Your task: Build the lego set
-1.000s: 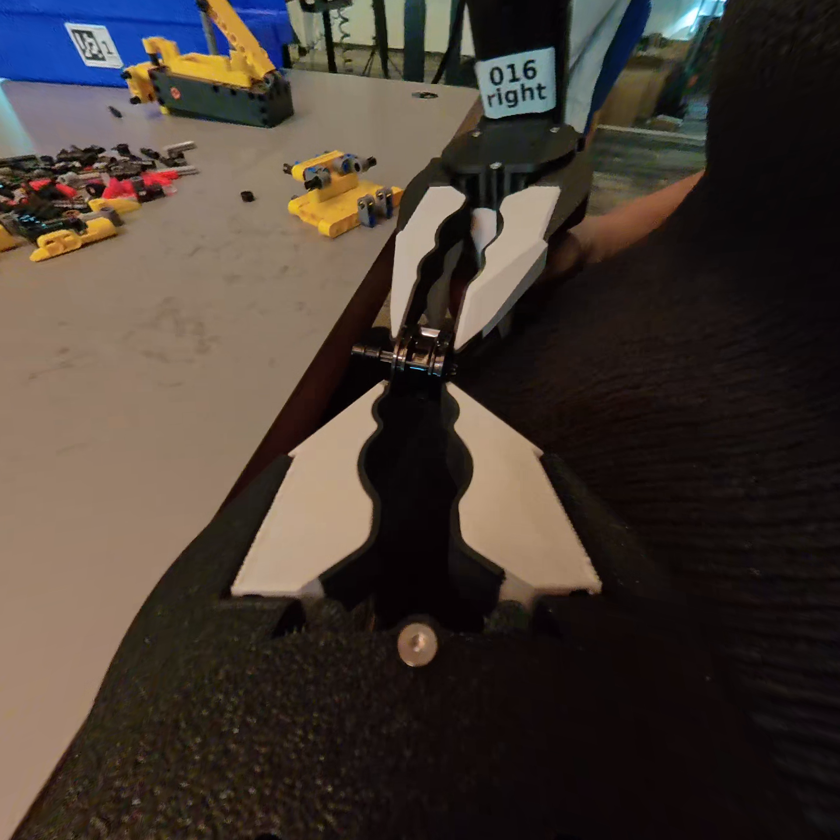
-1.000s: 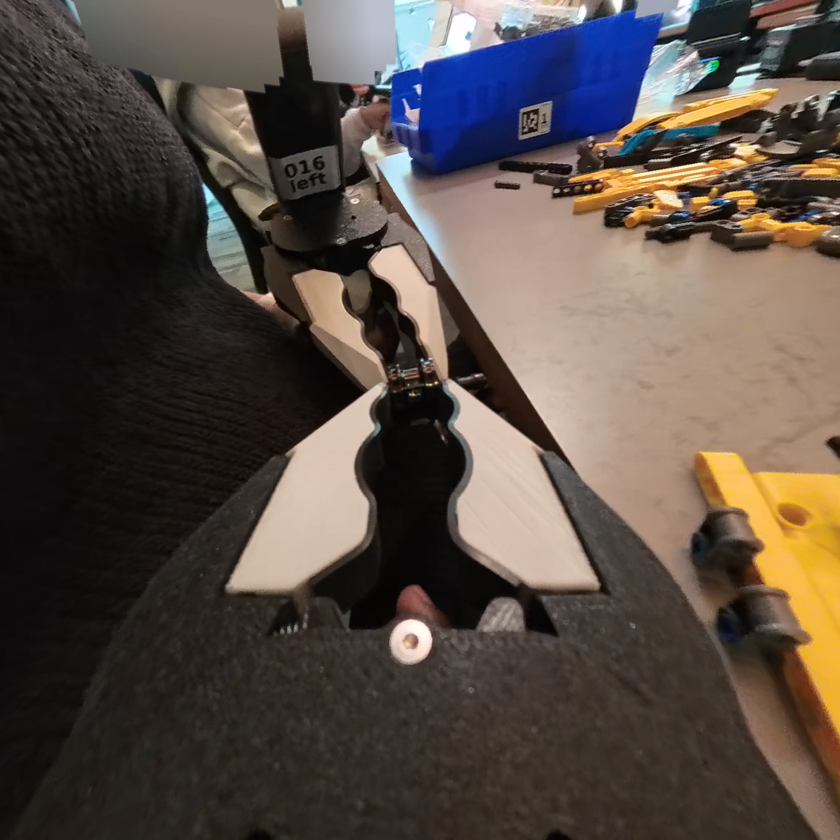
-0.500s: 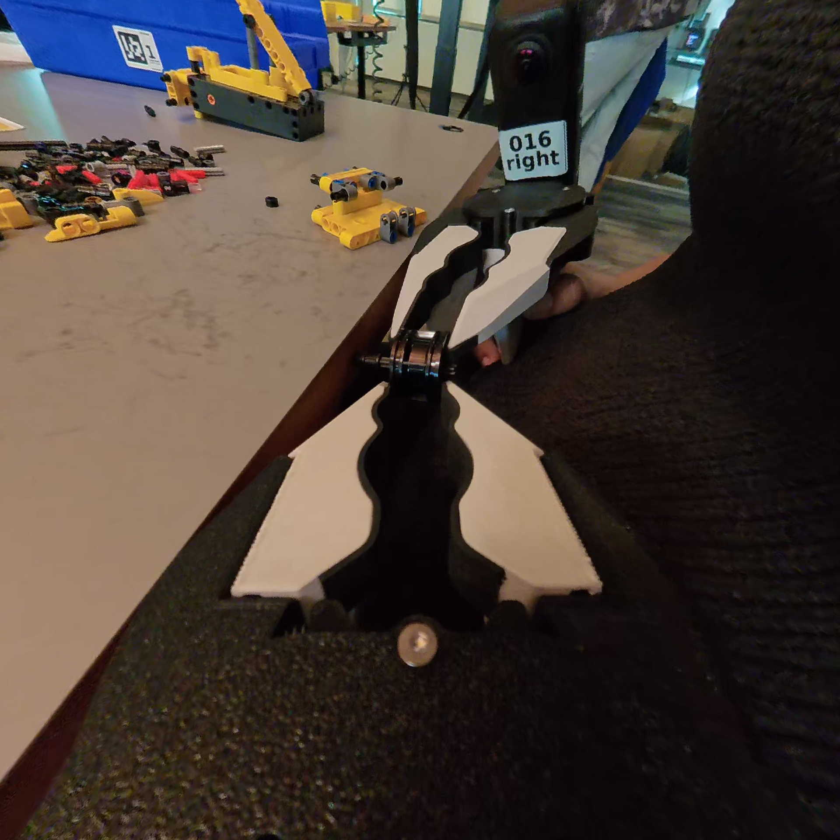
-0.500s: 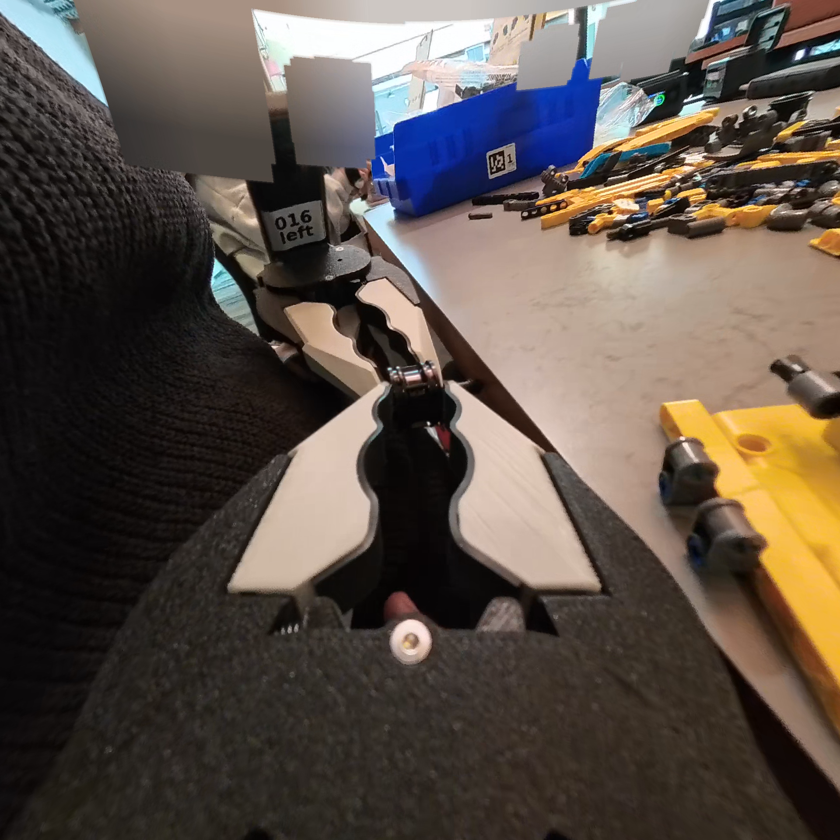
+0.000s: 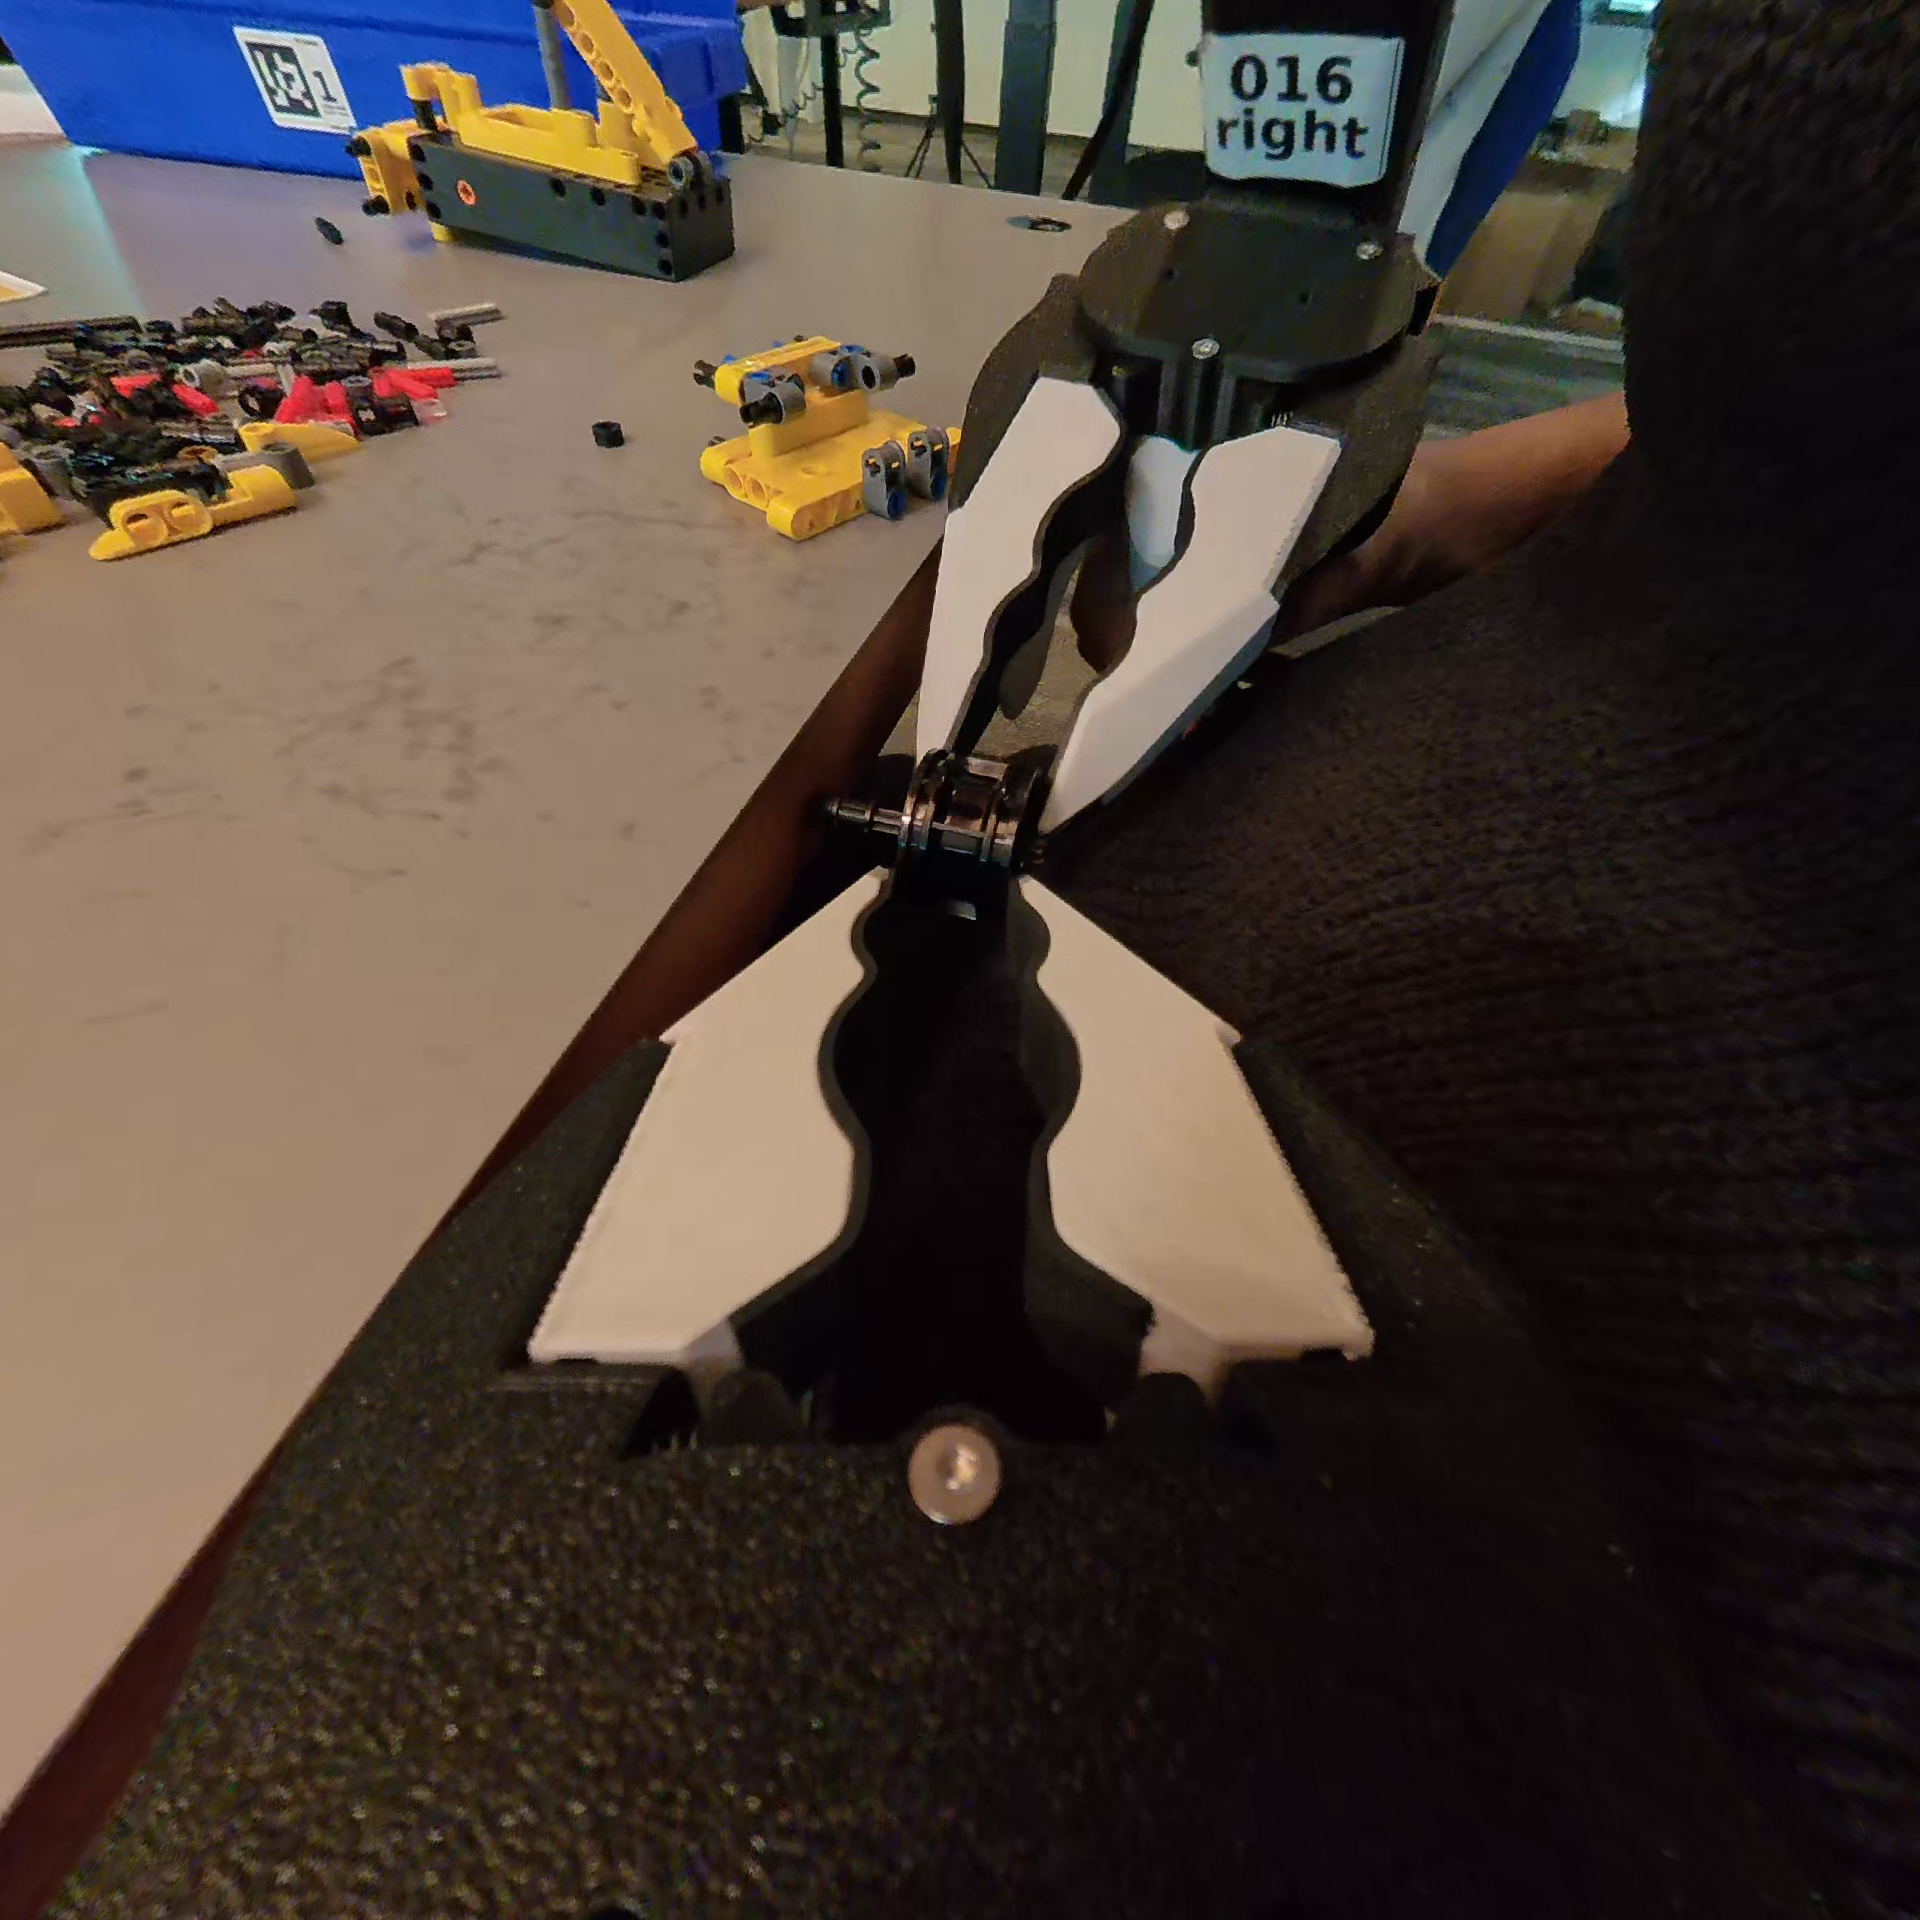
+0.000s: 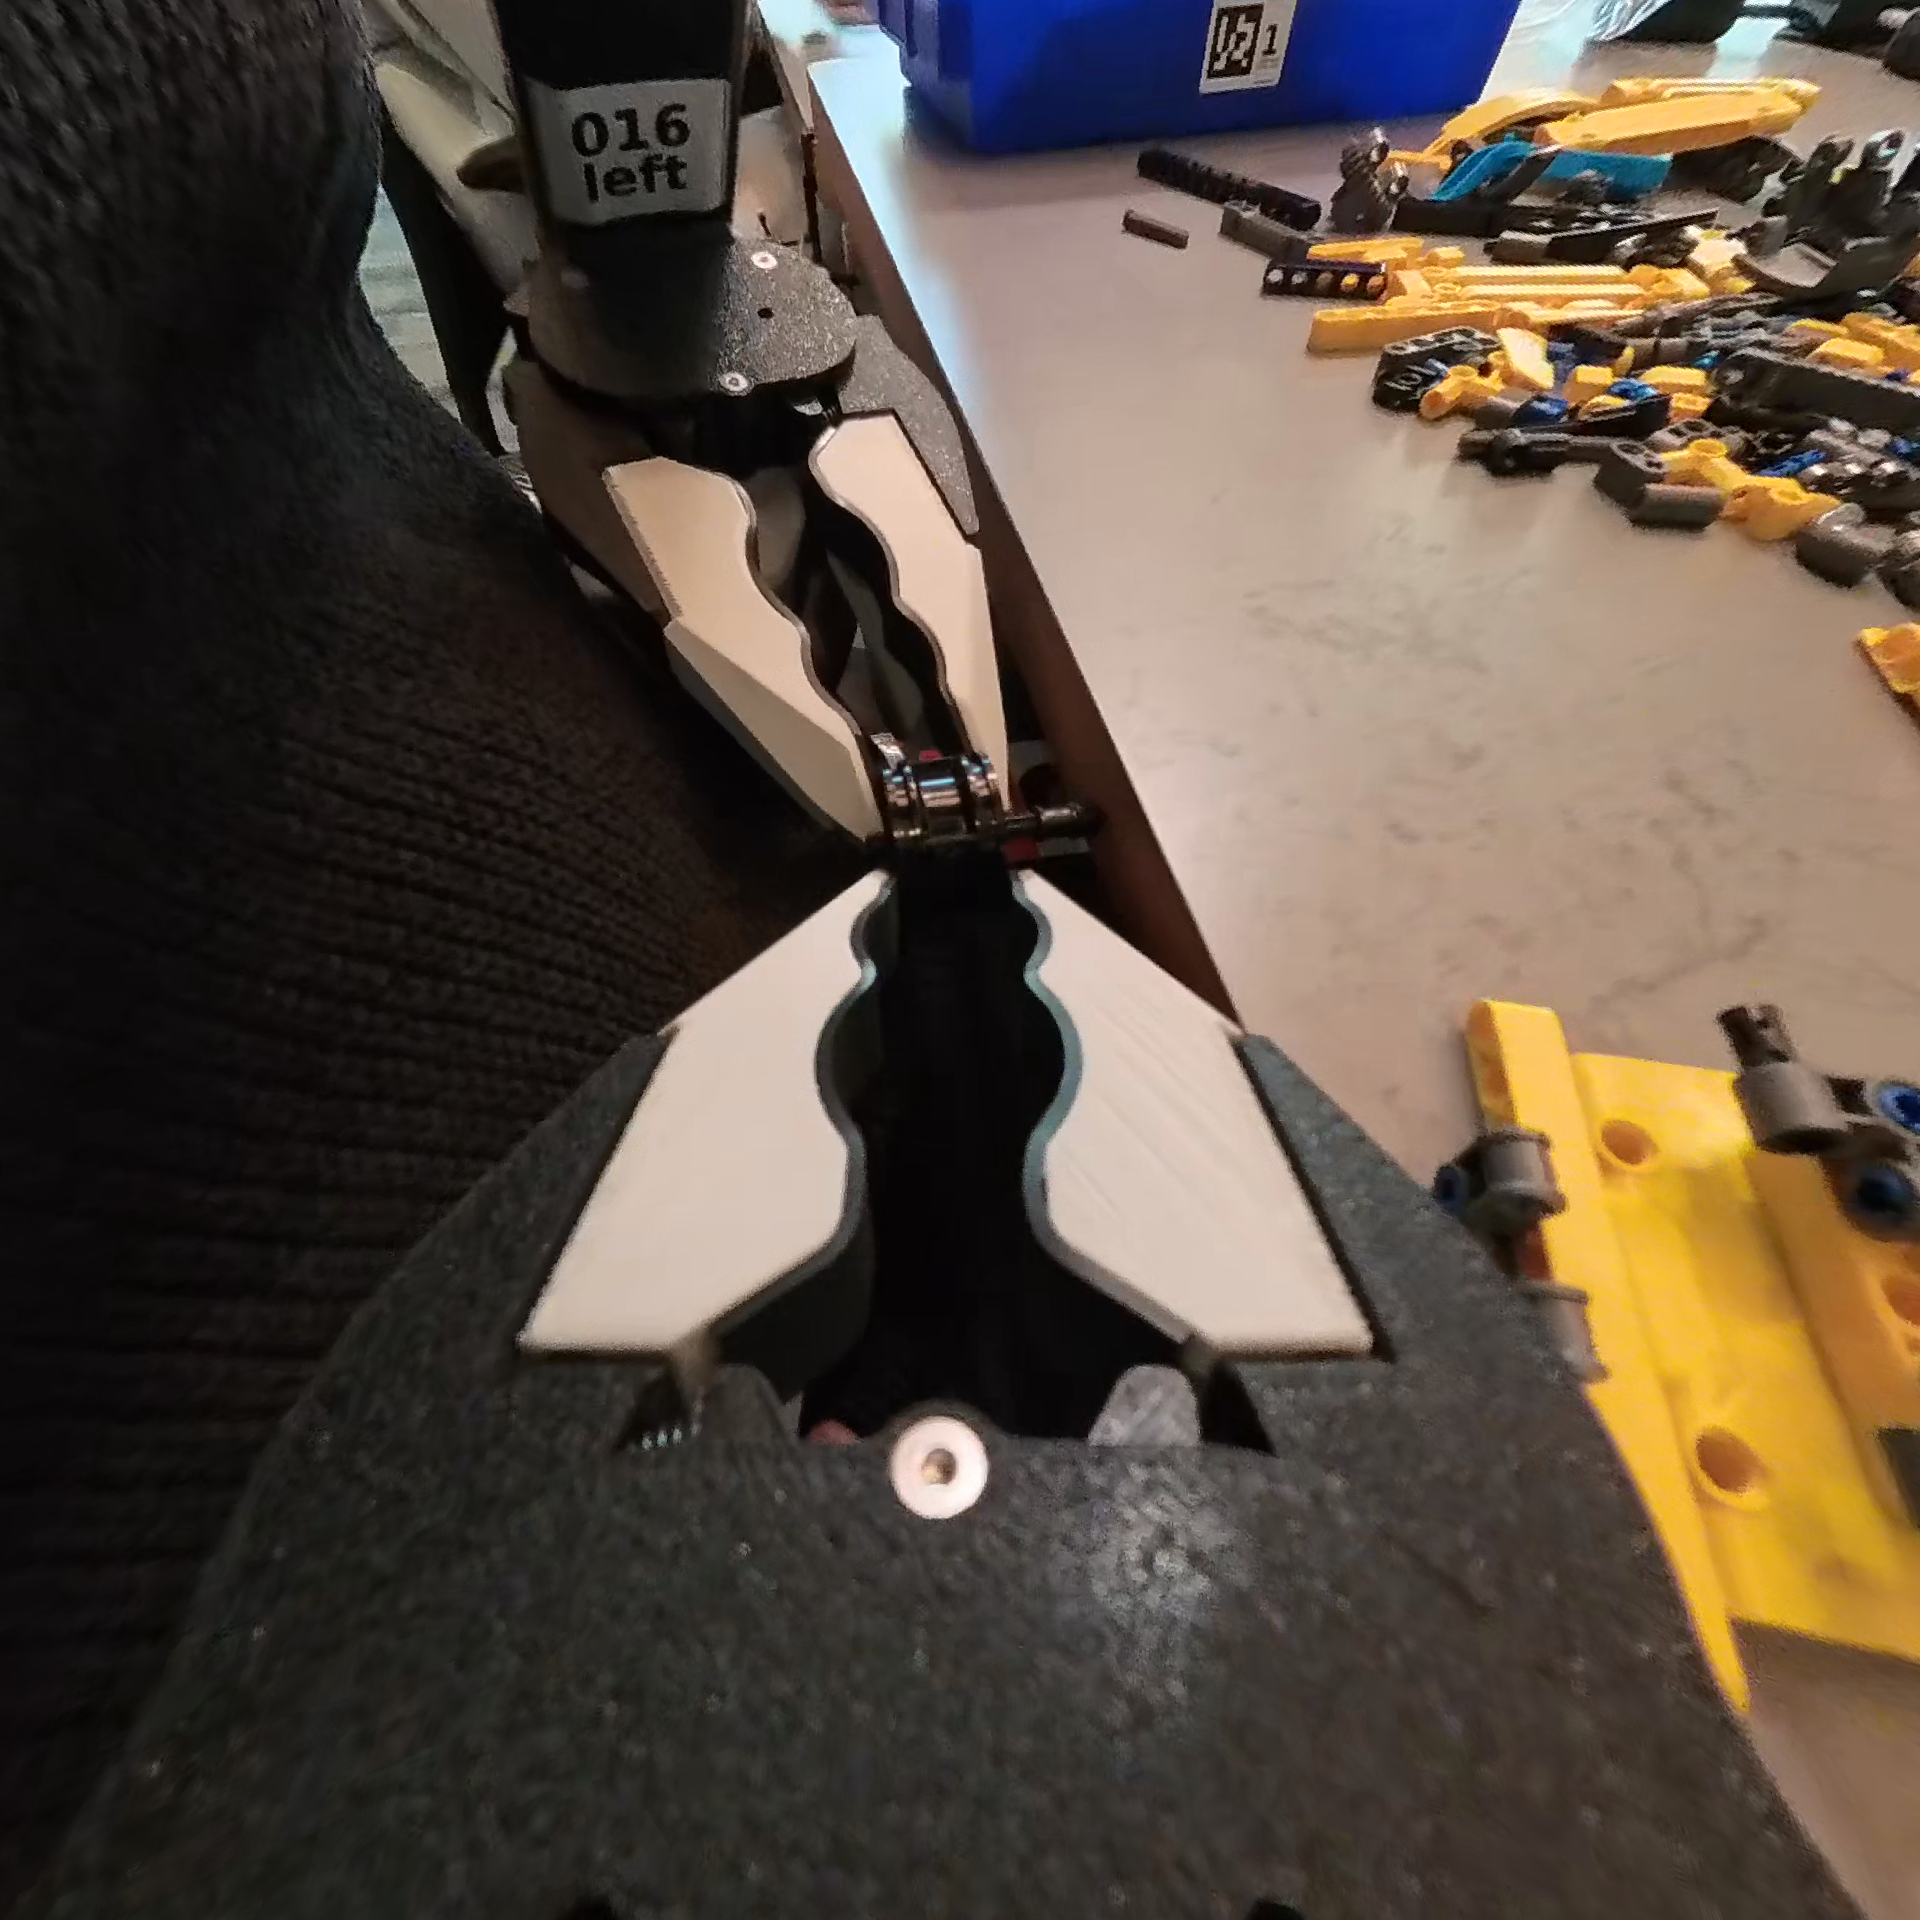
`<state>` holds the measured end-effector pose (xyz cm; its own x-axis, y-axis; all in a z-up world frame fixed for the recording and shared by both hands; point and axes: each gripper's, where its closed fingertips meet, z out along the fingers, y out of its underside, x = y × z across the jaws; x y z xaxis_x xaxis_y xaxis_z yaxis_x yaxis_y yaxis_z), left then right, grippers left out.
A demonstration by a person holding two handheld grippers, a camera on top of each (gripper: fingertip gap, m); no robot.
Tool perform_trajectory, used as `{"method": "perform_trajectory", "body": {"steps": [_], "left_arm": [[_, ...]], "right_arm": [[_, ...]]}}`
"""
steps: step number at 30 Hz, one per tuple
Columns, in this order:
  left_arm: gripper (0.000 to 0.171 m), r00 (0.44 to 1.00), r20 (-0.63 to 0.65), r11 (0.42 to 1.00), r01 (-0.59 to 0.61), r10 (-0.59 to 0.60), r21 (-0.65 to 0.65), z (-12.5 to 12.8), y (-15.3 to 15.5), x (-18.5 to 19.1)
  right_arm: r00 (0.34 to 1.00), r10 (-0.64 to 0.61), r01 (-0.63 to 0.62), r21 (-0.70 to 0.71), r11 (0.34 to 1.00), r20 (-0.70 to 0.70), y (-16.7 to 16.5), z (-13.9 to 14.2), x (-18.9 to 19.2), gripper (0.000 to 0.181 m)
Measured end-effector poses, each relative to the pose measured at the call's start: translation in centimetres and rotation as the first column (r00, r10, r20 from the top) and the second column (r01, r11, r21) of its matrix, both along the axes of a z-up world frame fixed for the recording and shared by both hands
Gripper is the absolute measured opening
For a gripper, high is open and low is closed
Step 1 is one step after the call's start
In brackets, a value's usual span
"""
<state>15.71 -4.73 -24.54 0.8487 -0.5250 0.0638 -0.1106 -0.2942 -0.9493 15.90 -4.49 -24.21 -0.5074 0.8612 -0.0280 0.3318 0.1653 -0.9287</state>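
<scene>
My two grippers meet tip to tip just off the near edge of the grey table (image 5: pixel 364 831), in front of a person's dark knitted sweater (image 5: pixel 1558 987). Between them is a small black and chrome pulley-like piece (image 5: pixel 961 816) on a short black axle pin. My left gripper (image 5: pixel 956 888) is shut on it from below. The right gripper (image 5: pixel 997 779) comes down from above with its fingers closed on the same piece. In the right wrist view my right gripper (image 6: pixel 951 873) pinches the piece (image 6: pixel 940 800), and the left gripper (image 6: pixel 930 795) grips it from the far side.
A small yellow brick assembly with grey and blue pins (image 5: pixel 821 447) sits near the table edge and shows at the right of the right wrist view (image 6: pixel 1714 1299). Farther back are loose black, red and yellow parts (image 5: pixel 208 416), a black-and-yellow build (image 5: pixel 561 177) and a blue bin (image 5: pixel 156 83). Only a small space, under 4 cm, lies between the two pairs of fingers.
Both grippers stay closed on the small piece, tip to tip. The joined pair has tilted and shifted slightly by the table edge, and the right gripper now looms closer and steeper.
</scene>
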Motion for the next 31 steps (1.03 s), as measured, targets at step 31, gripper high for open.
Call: {"method": "perform_trajectory", "body": {"steps": [31], "left_arm": [[0.017,0.997,0.043,0.997,-0.065,0.066,-0.041,-0.05,0.34,0.21]], "right_arm": [[0.991,-0.127,0.127,-0.006,0.992,-0.044,0.1,0.29,-0.09,0.019]]}}
